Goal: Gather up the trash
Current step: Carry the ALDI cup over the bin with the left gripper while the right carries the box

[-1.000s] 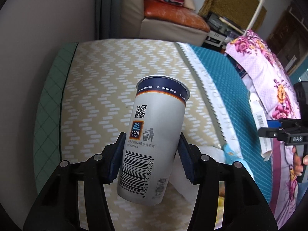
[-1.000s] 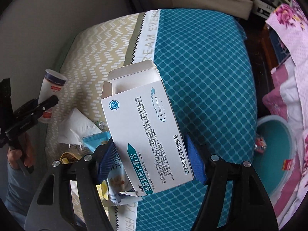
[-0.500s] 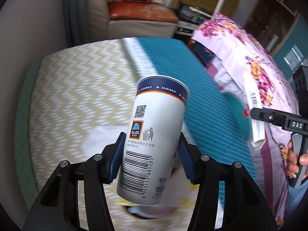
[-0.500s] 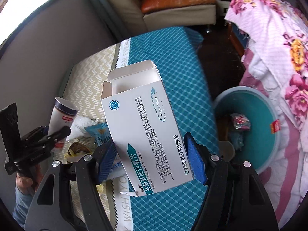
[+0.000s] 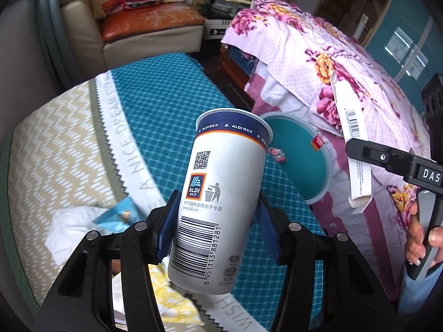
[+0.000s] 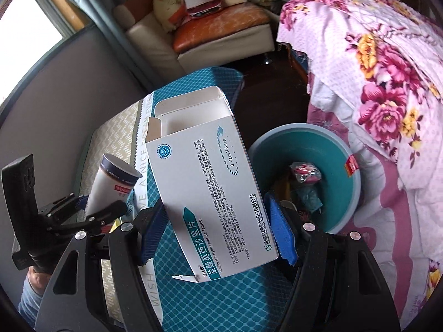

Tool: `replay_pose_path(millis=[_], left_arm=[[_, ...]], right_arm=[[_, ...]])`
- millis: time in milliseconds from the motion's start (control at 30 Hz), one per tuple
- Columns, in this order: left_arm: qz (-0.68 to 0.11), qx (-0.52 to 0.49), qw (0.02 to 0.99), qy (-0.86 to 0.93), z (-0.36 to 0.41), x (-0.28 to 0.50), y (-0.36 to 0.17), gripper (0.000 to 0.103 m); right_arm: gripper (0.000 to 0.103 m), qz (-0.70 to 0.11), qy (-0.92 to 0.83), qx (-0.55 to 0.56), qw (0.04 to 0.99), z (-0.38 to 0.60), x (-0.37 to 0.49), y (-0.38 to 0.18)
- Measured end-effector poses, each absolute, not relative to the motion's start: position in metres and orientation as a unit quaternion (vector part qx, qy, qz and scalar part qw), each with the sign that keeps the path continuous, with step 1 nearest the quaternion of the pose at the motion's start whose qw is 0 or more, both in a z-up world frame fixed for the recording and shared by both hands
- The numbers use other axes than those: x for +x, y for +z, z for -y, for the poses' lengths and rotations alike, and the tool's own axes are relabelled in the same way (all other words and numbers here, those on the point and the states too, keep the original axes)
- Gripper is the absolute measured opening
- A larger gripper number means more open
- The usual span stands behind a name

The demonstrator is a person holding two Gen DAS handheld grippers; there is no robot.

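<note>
The left gripper [image 5: 218,235] is holding a white paper cup [image 5: 221,193] with its jaws clamped on the cup's lower body, the blue pads pressing both sides; the cup is tilting slightly, its dark-banded rim pointing up and away. The right gripper [image 6: 218,235] is gripping an opened white medicine box [image 6: 205,182] (the top flap is standing open, the inside showing empty), jaws clamped across its width.

Both things are hanging above the teal-checked part of the bedspread [image 5: 166,105], near the edge where the cover is dropping toward the dark floor [image 6: 265,88]; beyond that edge a round teal basin [image 6: 326,144] is sitting on the floor, squeezed between this bed and a pink floral quilt [image 6: 387,83], so open room around it is looking narrow. A pink wrapper [image 6: 304,173] and other scraps are already lying inside the basin; part of its near rim is being hidden behind the box and the right pad.

Toward the beige zigzag side of the bedspread, a white tissue [image 5: 72,227], a light blue packet [image 5: 119,215] and a yellow-patterned wrapper [image 5: 171,301] are lying together, partly cut off by the left gripper's arms; what is underneath them is hard to make out.

A hand [image 5: 420,238] on the right gripper's handle is showing at the left view's margin; a cushioned chair [image 6: 221,27] is standing beyond the bed's far end.
</note>
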State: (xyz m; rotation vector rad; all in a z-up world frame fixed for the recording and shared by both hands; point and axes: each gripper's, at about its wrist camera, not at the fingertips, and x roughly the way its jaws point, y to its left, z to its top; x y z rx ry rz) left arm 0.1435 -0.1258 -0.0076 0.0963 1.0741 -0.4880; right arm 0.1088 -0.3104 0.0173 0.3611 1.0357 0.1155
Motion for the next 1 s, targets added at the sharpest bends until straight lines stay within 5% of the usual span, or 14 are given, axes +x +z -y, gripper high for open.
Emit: replay_pose_path(millis=[1000], left_arm=[[-0.536, 0.105, 0.782, -0.302, 0.279, 0.185, -0.052, 0.054]], right_arm=[[0.065, -0.464, -0.063, 0.228, 0.854, 0.443, 0.101, 0.007]])
